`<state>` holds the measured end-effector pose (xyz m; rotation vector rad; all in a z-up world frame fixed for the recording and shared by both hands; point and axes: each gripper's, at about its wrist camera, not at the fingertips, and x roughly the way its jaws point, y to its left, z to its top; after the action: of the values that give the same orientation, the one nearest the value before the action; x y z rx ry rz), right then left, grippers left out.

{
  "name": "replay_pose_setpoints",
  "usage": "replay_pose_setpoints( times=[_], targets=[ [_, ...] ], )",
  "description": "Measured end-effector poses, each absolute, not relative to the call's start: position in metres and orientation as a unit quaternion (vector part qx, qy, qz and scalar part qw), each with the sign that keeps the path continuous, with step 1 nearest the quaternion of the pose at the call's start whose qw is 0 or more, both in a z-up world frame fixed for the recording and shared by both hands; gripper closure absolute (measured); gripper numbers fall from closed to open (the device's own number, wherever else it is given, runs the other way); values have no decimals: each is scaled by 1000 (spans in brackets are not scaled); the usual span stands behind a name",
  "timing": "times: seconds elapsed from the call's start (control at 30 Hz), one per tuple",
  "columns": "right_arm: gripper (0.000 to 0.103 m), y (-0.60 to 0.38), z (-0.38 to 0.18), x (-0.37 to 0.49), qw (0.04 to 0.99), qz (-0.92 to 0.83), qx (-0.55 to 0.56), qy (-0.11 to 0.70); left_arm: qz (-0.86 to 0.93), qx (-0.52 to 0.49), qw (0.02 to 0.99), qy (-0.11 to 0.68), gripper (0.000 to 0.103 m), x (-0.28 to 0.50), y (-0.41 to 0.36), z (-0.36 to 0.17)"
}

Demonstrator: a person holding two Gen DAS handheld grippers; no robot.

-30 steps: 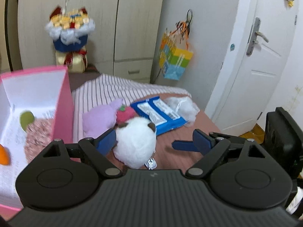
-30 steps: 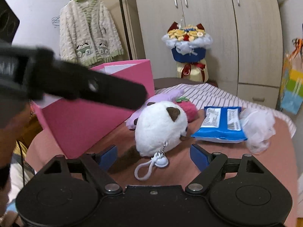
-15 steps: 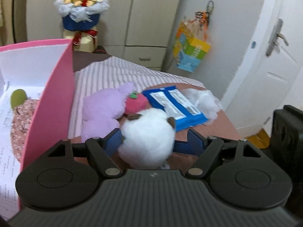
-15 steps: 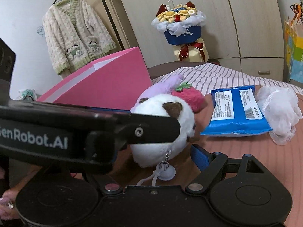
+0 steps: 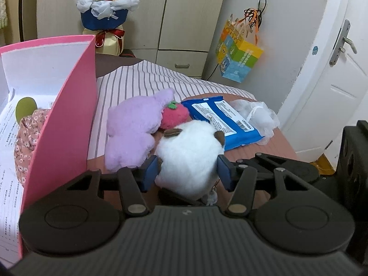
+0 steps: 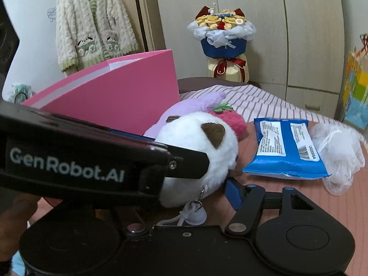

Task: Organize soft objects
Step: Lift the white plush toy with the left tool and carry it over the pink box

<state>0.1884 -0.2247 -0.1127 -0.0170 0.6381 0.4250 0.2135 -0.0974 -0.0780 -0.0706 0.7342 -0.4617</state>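
Note:
A white round plush toy with brown ears lies on the brown table. My left gripper has closed its blue pads on both sides of it; the toy also shows in the right wrist view. A purple plush with a pink strawberry lies just behind it. An open pink box at the left holds a floral soft item and a green one. My right gripper is open, low beside the toy, its left finger hidden behind the left gripper's body.
A blue wipes pack and a white mesh puff lie right of the toys. A striped cloth covers the far table. A flower bouquet, wardrobe, hanging gift bag and door stand behind.
My left gripper moved forward around the white plush and closed its pads onto it. The right gripper stayed open and shifted slightly closer.

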Motion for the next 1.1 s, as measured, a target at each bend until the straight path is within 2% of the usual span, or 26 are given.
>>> replay_pose_setpoints(
  times=[0.17, 0.9, 1.1],
  targets=[
    [39, -221, -110, 182, 934, 196, -27, 298, -233, -34, 908, 347, 49, 206, -97, -77],
    [39, -206, -84, 110, 942, 199, -27, 268, -259, 7, 906, 335, 50, 132, -80, -46],
    [39, -194, -70, 87, 938, 199, -64, 275, -266, 17, 900, 346, 49, 116, -73, -38]
  ],
)
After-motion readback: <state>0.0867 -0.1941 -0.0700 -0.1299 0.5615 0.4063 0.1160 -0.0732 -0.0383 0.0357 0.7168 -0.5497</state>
